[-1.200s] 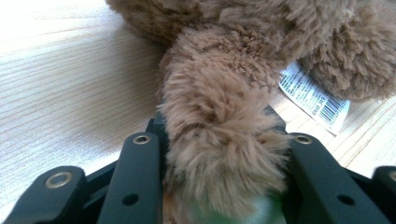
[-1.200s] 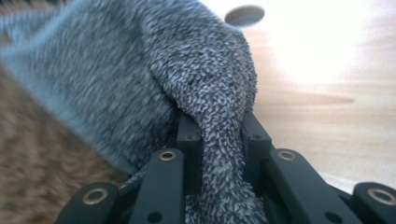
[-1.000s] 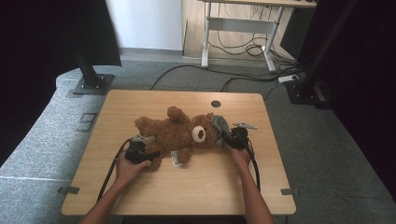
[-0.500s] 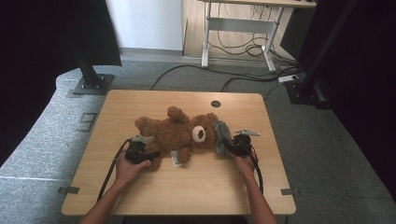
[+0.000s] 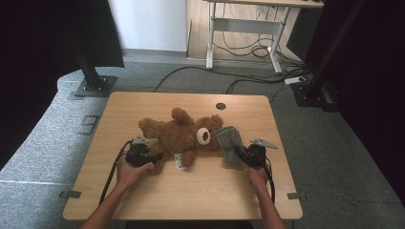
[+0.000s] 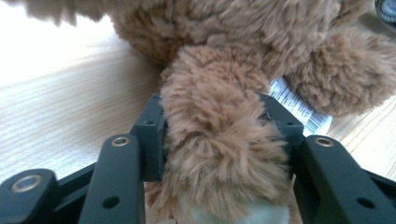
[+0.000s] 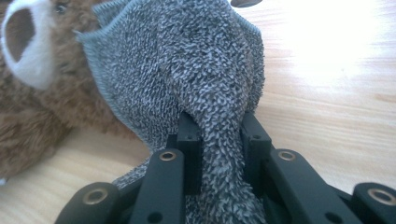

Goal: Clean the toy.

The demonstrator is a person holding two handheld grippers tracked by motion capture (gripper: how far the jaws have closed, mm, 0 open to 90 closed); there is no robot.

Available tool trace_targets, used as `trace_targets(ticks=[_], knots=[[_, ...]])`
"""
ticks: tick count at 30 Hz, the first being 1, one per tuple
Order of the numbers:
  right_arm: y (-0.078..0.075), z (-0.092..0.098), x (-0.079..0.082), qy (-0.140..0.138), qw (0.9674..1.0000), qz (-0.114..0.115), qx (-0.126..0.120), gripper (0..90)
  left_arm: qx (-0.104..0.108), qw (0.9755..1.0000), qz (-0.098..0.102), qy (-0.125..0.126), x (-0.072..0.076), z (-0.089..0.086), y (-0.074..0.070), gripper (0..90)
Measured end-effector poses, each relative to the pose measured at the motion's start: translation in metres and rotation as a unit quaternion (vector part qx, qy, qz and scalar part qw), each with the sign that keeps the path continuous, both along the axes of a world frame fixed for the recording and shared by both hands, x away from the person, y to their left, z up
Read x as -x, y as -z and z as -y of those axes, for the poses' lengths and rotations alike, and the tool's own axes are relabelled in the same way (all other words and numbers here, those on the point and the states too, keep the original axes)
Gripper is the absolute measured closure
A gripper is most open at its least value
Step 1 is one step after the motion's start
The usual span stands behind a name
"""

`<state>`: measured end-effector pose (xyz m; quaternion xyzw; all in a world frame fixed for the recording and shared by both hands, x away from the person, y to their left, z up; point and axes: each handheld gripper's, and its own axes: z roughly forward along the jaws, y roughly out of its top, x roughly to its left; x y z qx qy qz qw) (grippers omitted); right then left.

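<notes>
Nearest the person, the right gripper (image 5: pixel 242 155) is clamping a bunched fold of the grey cloth (image 5: pixel 229 144) between its jaws; in the right gripper view the black jaws are pinching the grey knitted fabric (image 7: pixel 205 74) tightly. Compared with a second ago, this gripper and its cloth are sitting further from the teddy bear's head and closer to the person: earlier the cloth was lying against the side of the head, and now it is standing just beside the head on the wooden table (image 5: pixel 191 191), with the fabric drawn into a small upright heap.

On the other side, the left gripper (image 5: pixel 154 157) is sitting in much the same spot as before. Its jaws have just been opening, and the bear's leg (image 6: pixel 219 140) is lying between them; in the left gripper view the fur is filling the gap and brushing both jaws, so whether they are gripping it or only resting round it I cannot tell.

Further out, the brown teddy bear (image 5: pixel 184 134) is lying on its back across the middle of the table, head toward the person's right, in the same place as earlier. A white label (image 5: pixel 179 162) is poking out beside its lower body. Beyond the bear, a round hole (image 5: pixel 220 106) is showing near the far edge of the table.
</notes>
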<state>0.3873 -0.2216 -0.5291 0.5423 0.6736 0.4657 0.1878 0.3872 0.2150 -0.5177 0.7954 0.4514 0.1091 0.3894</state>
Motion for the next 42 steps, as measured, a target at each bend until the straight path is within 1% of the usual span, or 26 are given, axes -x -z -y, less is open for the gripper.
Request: trace_targets(ticks=[2, 6, 9, 13, 16, 22, 24, 28, 30, 32, 37, 40, 42], knots=[[0.000, 0.003, 0.005, -0.001, 1.0000, 0.002, -0.002, 74.5, 0.005, 1.0000, 0.006, -0.002, 0.002, -0.002, -0.005, 48.4], [0.002, 0.006, 0.010, -0.003, 1.0000, 0.003, -0.005, 74.5, 0.022, 0.9995, 0.024, -0.006, 0.005, -0.006, -0.017, 47.0], [0.001, 0.007, 0.011, -0.002, 1.0000, 0.005, -0.005, 74.5, 0.036, 0.9988, 0.031, -0.007, 0.004, -0.007, -0.026, 44.9], [0.003, 0.006, 0.011, -0.005, 1.0000, 0.005, -0.004, 74.5, 0.054, 0.9977, 0.041, -0.002, -0.001, -0.001, -0.039, 42.1], [0.003, 0.004, 0.011, -0.007, 1.0000, 0.004, -0.003, 74.5, 0.050, 0.9975, 0.050, 0.003, -0.009, 0.007, -0.049, 41.0], [0.005, 0.004, 0.013, -0.010, 0.9999, 0.003, -0.001, 74.4, 0.049, 0.9971, 0.057, 0.012, -0.028, 0.022, -0.063, 37.8], [0.005, 0.004, 0.013, -0.010, 0.9999, 0.003, -0.001, 74.5, 0.046, 0.9971, 0.059, 0.011, -0.035, 0.027, -0.065, 37.3], [0.007, 0.003, 0.013, -0.012, 0.9999, 0.001, 0.000, 74.4, 0.053, 0.9970, 0.055, 0.011, -0.050, 0.033, -0.068, 34.3], [0.007, 0.002, 0.014, -0.015, 0.9999, -0.001, -0.001, 74.4, 0.052, 0.9969, 0.057, 0.014, -0.054, 0.035, -0.070, 31.9], [0.007, 0.001, 0.014, -0.015, 0.9999, -0.001, -0.001, 74.4, 0.052, 0.9969, 0.058, 0.016, -0.061, 0.039, -0.072, 31.5], [0.007, 0.001, 0.014, -0.016, 0.9999, -0.001, -0.002, 74.4, 0.055, 0.9968, 0.054, 0.021, -0.075, 0.048, -0.074, 28.5], [0.007, 0.002, 0.014, -0.016, 0.9999, -0.001, -0.003, 74.4, 0.056, 0.9967, 0.052, 0.026, -0.083, 0.056, -0.077, 26.9], [0.007, 0.003, 0.014, -0.015, 0.9999, -0.001, -0.003, 74.4, 0.057, 0.9966, 0.052, 0.027, -0.085, 0.060, -0.078, 26.4]])
